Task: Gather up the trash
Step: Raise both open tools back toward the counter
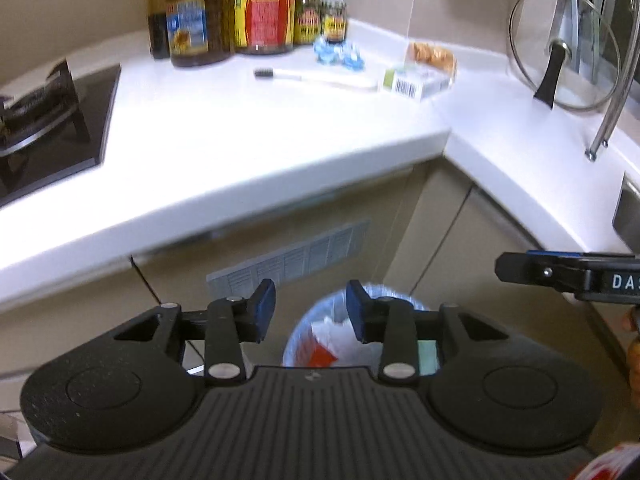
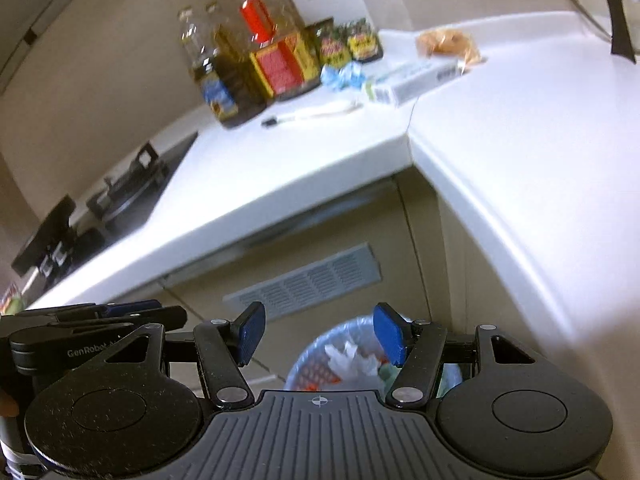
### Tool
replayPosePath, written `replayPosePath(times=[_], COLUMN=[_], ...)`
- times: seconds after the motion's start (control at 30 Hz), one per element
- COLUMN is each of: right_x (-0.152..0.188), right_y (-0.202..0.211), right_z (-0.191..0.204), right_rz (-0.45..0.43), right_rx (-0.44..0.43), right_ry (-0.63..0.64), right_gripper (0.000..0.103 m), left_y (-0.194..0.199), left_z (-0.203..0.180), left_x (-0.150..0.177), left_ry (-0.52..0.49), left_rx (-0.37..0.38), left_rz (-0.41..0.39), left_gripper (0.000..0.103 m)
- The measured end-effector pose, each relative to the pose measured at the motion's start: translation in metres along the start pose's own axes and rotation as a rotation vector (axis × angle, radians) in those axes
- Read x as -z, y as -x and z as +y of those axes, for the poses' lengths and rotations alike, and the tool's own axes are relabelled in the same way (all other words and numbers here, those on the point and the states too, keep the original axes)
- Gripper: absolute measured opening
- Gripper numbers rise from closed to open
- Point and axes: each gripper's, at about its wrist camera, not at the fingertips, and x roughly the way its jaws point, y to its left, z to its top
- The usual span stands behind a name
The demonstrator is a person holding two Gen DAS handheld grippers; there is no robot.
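The crumpled blue plastic wrapper (image 1: pixel 338 54) lay on the white countertop (image 1: pixel 248 120), upper centre of frame, beside the jars. It looked light, soft and crushable, best pinched at a raised fold. The left gripper (image 1: pixel 311 312) and right gripper (image 2: pixel 316 334) hung open and empty above the lined bin (image 1: pixel 320 344).

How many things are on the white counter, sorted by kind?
Big bottles: 3
Small jars: 2
Blue crumpled wrapper: 1
Toothbrush: 1
Small carton box: 1
Bag of snacks: 1
Total: 9
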Motion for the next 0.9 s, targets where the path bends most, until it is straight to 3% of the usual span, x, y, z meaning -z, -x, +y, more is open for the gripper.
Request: replayPosePath(times=[0.47, 0.6, 0.9], right_x=[-0.042, -0.056, -0.101], right_y=[0.008, 0.003, -0.021], right_z=[-0.022, -0.029, -0.035], right_rz=[-0.102, -0.128, -0.187], right_rx=[0.092, 0.129, 0.212], right_ry=[-0.061, -0.081, -0.094], right_gripper=[0.061, 0.065, 0.075], left_y=[-0.013, -0.022, -0.059], left_z=[0.017, 0.026, 0.040], left_x=[-0.058, -0.076, -0.128], left_ry=[-0.026, -0.032, -0.035], left_rx=[0.007, 0.009, 0.002], left_rz=[-0.082, -0.098, -0.116], left_gripper=[0.042, 0.045, 0.064])
